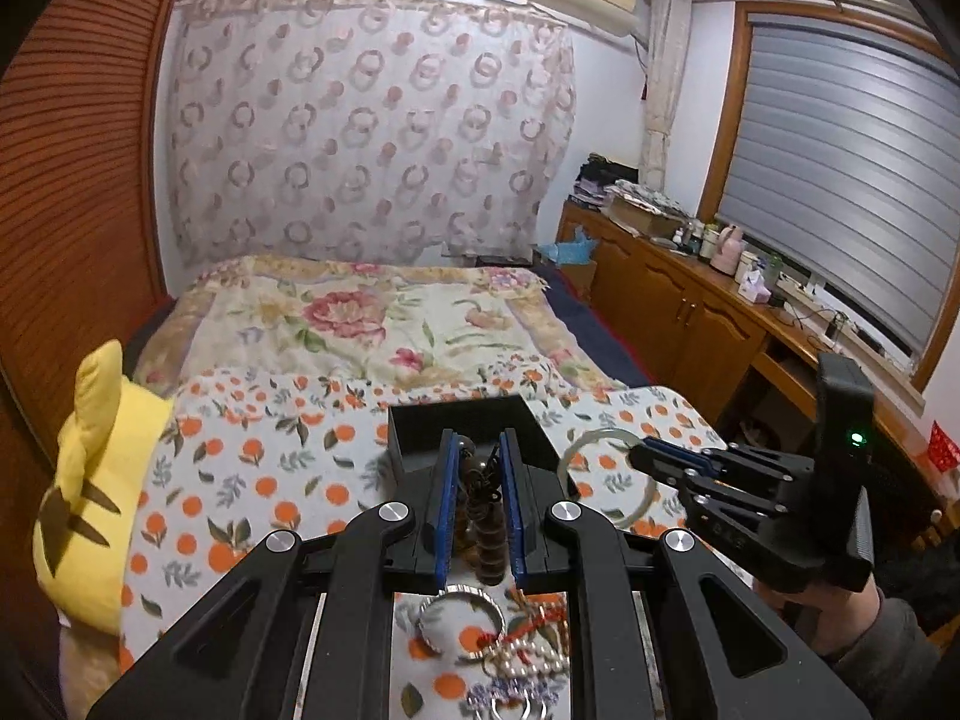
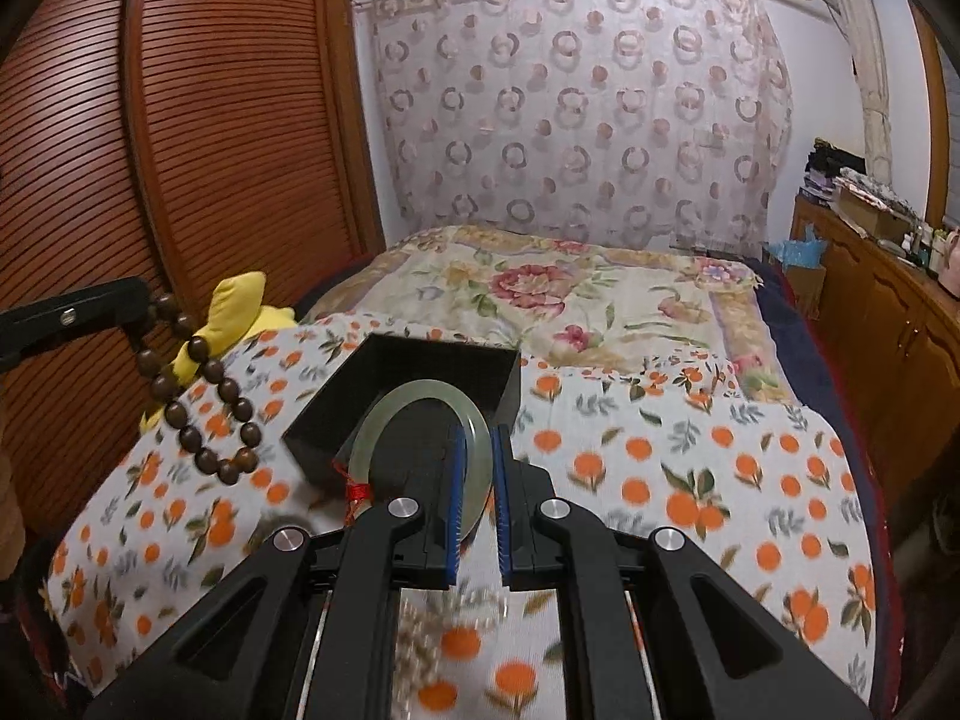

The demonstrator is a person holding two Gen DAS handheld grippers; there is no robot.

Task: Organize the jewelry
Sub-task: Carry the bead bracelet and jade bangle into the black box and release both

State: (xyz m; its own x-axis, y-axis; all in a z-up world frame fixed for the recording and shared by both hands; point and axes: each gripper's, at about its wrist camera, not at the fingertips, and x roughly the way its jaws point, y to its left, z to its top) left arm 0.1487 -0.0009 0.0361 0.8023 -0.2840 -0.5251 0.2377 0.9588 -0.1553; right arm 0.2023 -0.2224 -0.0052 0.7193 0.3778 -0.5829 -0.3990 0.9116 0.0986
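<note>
My left gripper (image 1: 480, 450) is shut on a brown wooden bead bracelet (image 1: 480, 516), which hangs in the air at the left of the right wrist view (image 2: 204, 402). My right gripper (image 2: 478, 438) is shut on a pale green jade bangle (image 2: 414, 408) with a red cord, held over the near edge of an open black box (image 2: 420, 360). In the left wrist view the bangle (image 1: 591, 438) and right gripper (image 1: 636, 450) are right of the box (image 1: 462, 420). A silver bangle (image 1: 462, 600), pearl beads (image 1: 540, 654) and red beads lie below my left gripper.
The box stands on an orange-print cloth (image 2: 690, 480) over a bed with a floral quilt (image 2: 570, 300). A yellow plush toy (image 1: 90, 480) lies at the left edge. A wooden cabinet (image 1: 690, 300) with clutter runs along the right. A slatted wooden door (image 2: 180, 150) is at the left.
</note>
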